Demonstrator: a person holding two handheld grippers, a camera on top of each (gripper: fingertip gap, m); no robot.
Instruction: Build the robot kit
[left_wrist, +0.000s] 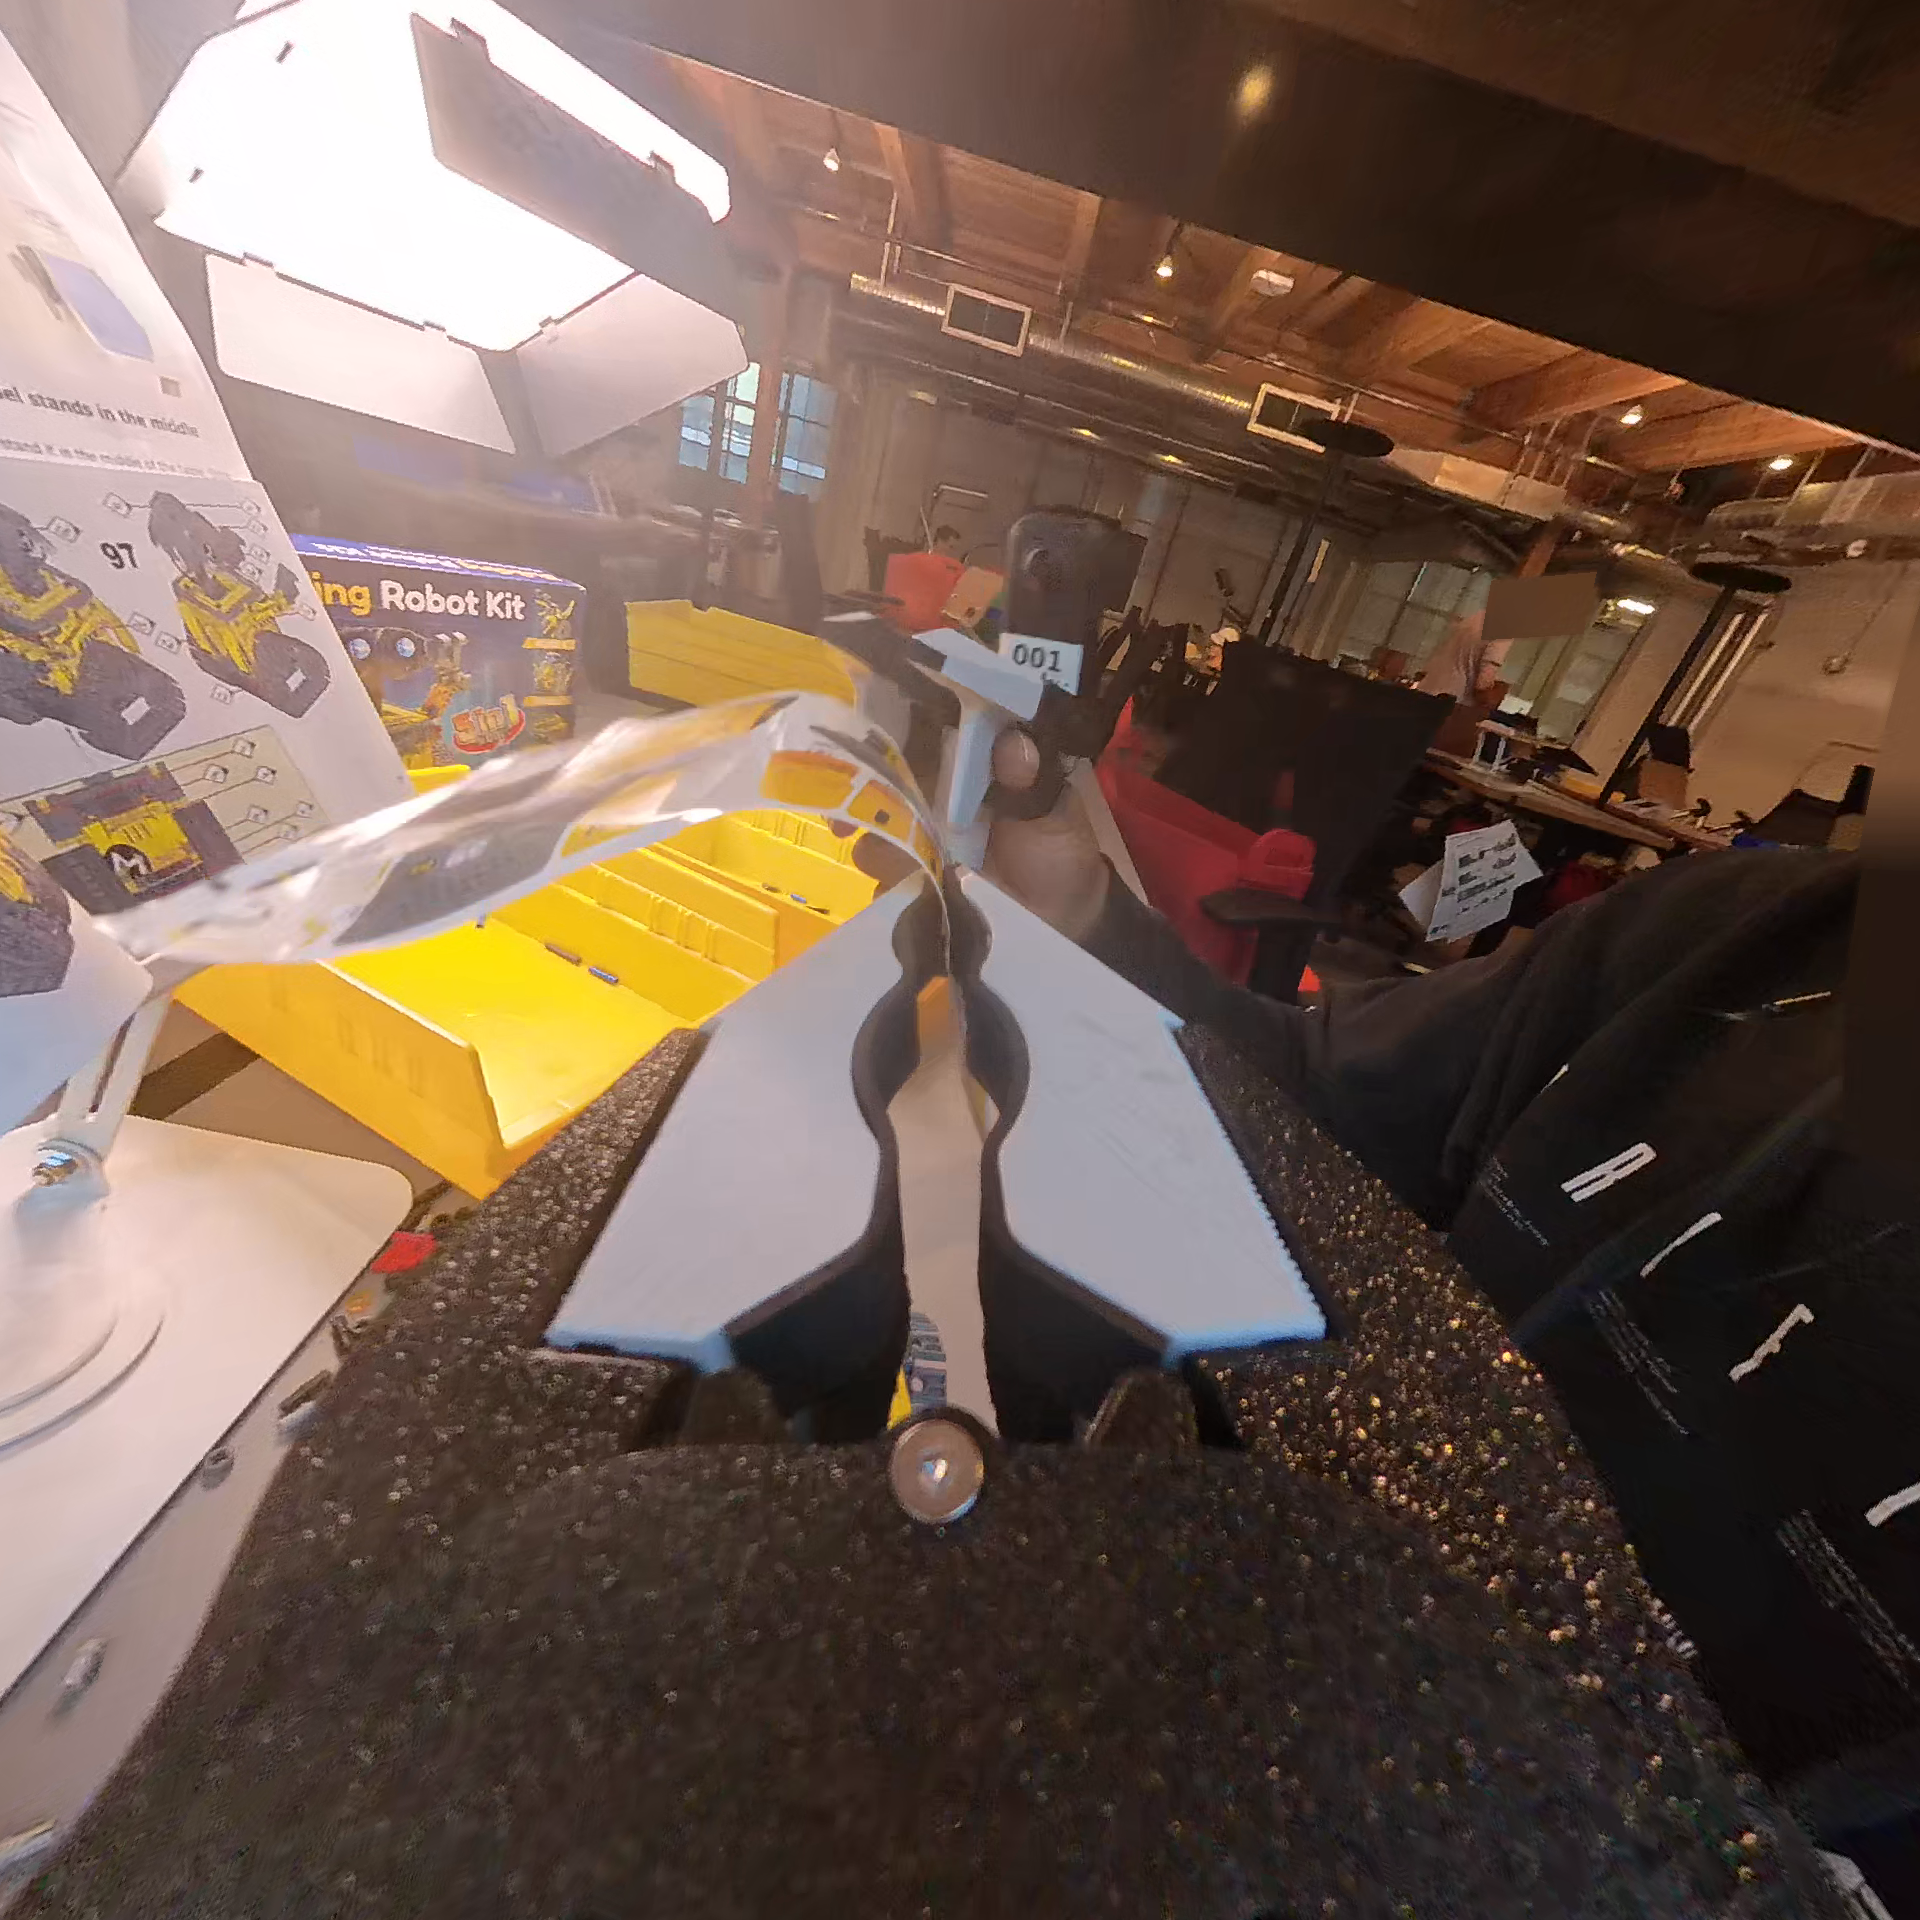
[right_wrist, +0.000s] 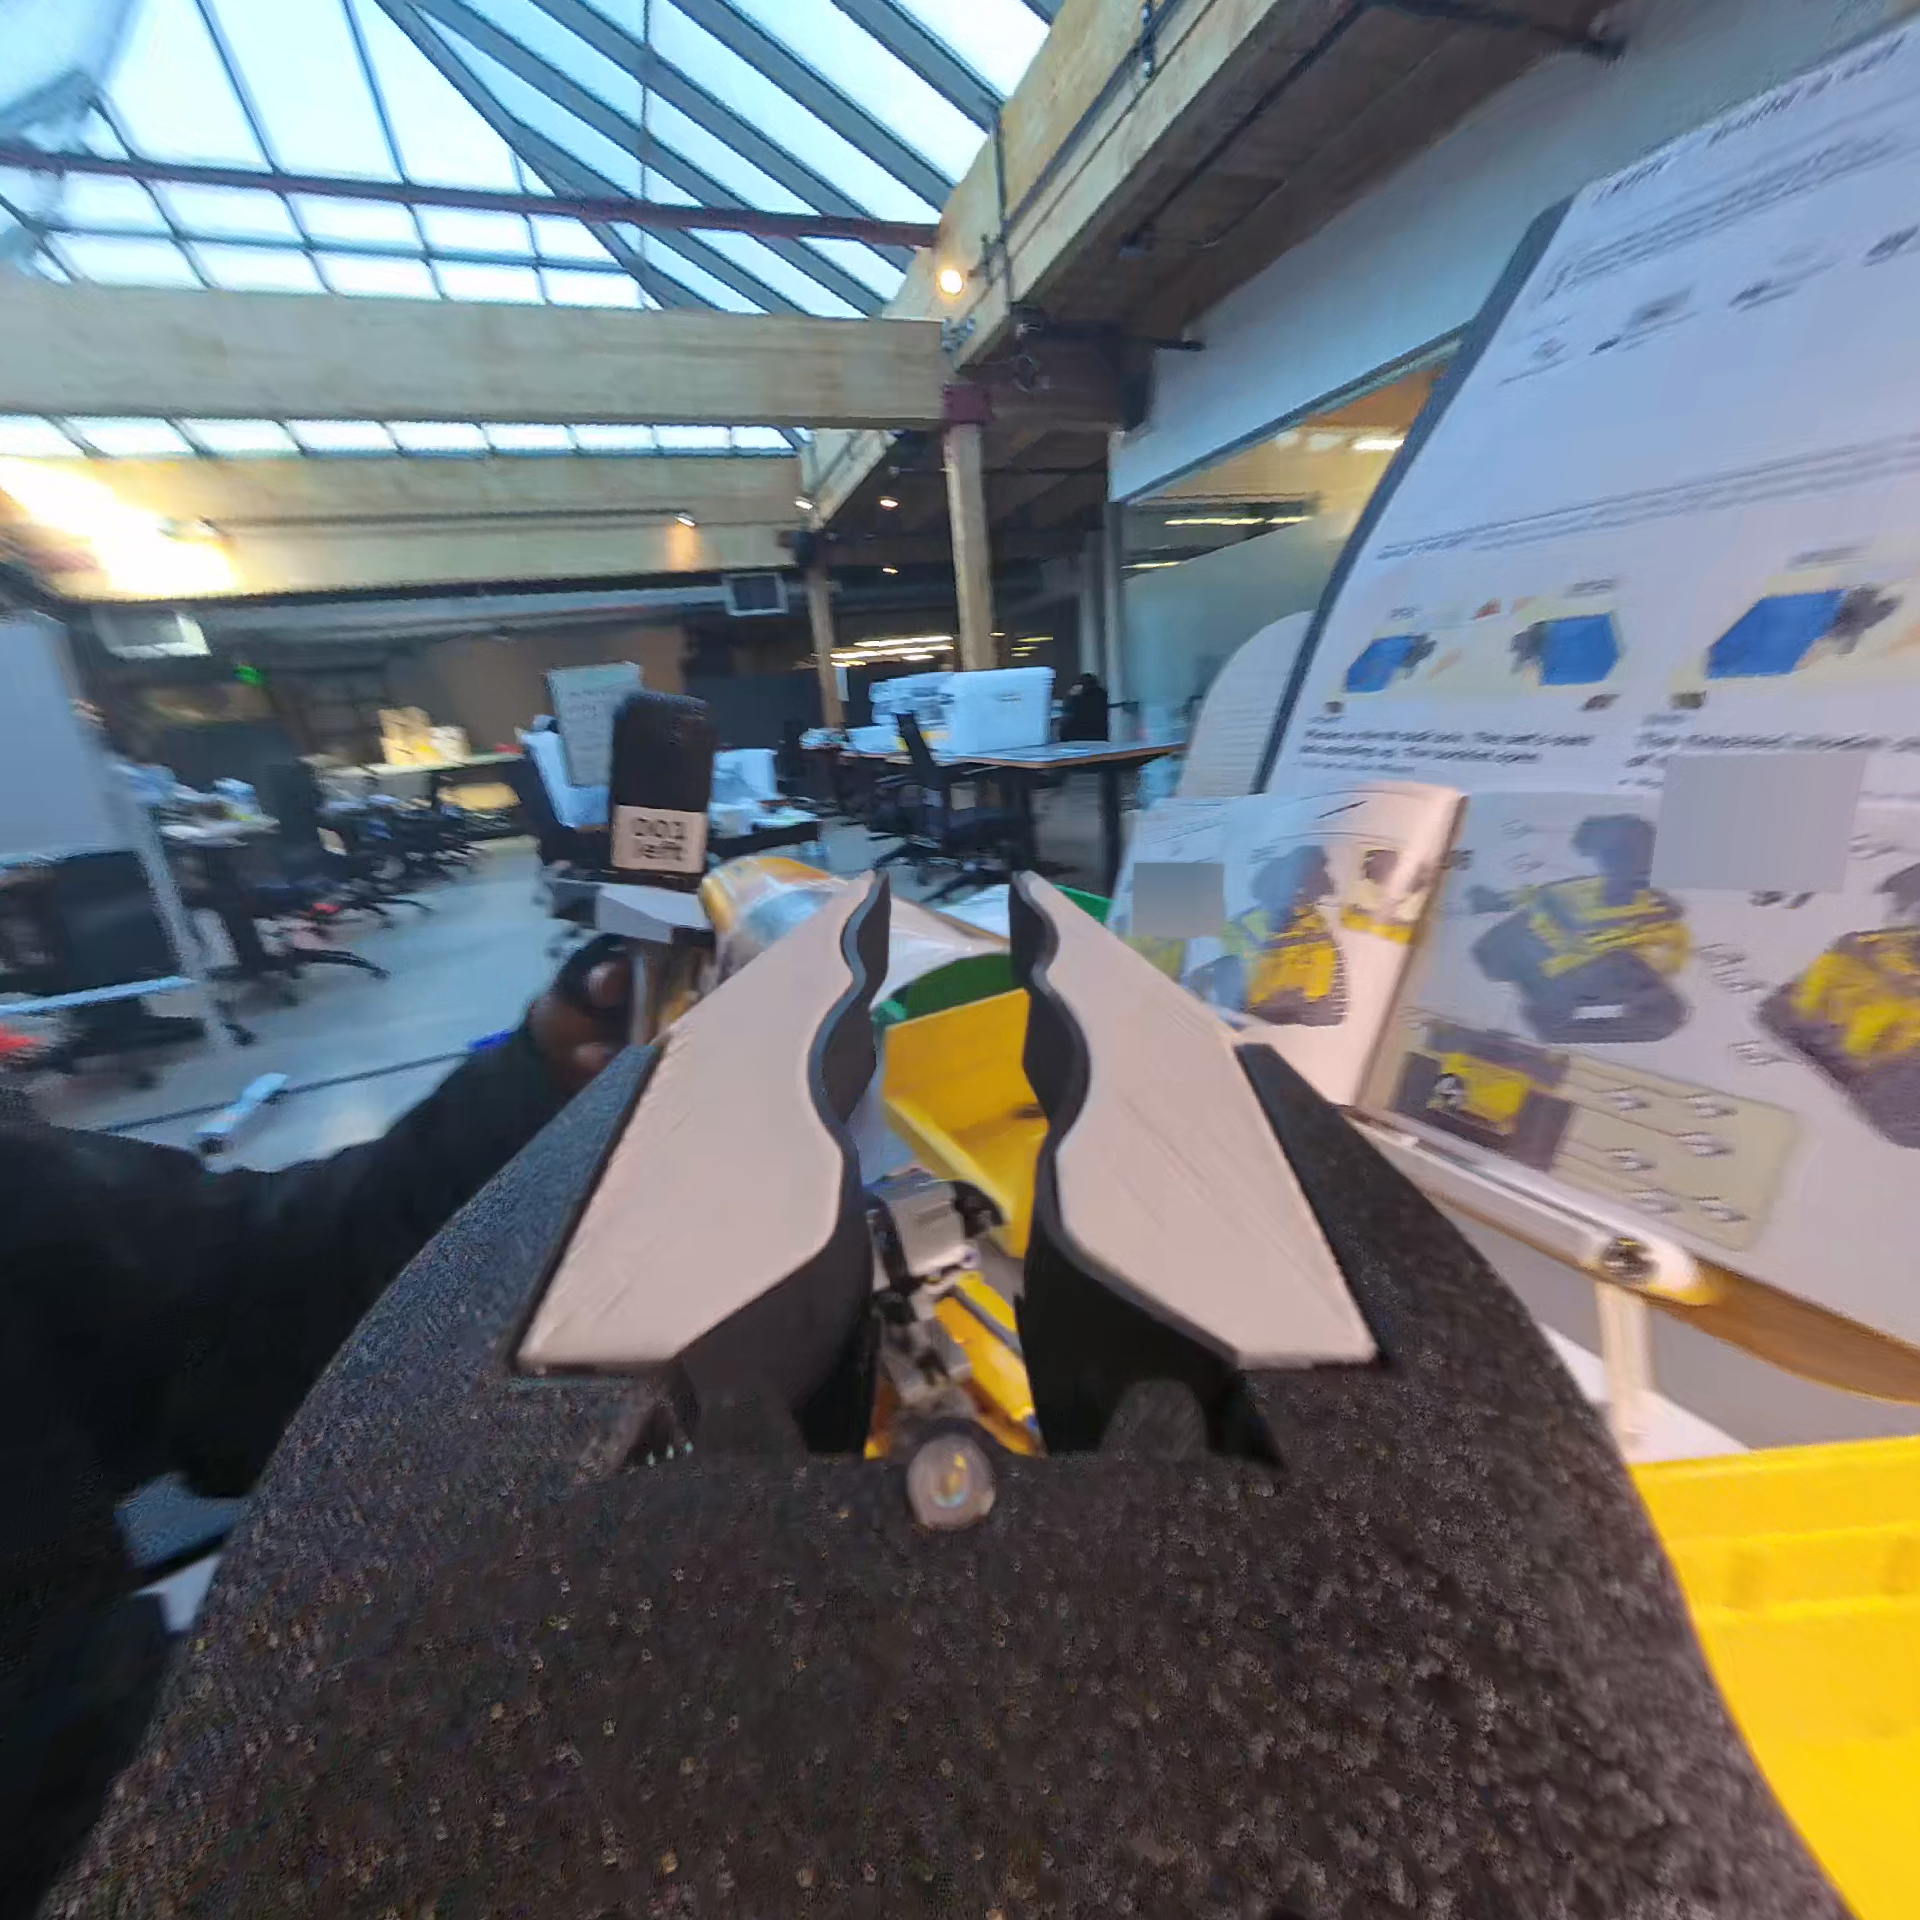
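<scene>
In the left wrist view my left gripper (left_wrist: 940, 899) is shut on the edge of a clear plastic sheet (left_wrist: 520, 842) printed with yellow and dark shapes. The sheet curls away to the left above a yellow compartment tray (left_wrist: 582, 997). A hand holds the right gripper's body (left_wrist: 1039, 644) just beyond my fingertips. In the right wrist view my right gripper (right_wrist: 951, 894) is open and empty. The sheet (right_wrist: 774, 899) and the left gripper's body (right_wrist: 660, 821) are just left of its left fingertip. A small grey and yellow build (right_wrist: 930, 1278) shows low between the fingers, in front of the yellow tray (right_wrist: 966, 1091).
An open instruction booklet (left_wrist: 135, 644) leans on a white stand (left_wrist: 208, 1247) at the left; it also fills the right of the right wrist view (right_wrist: 1662, 831). A printed kit box (left_wrist: 457, 644) stands behind the tray. A bright light panel (left_wrist: 343, 208) hangs above. Another yellow bin (right_wrist: 1808, 1610) sits at the lower right. Spacing between my two grippers at the tips: around 11 cm.
</scene>
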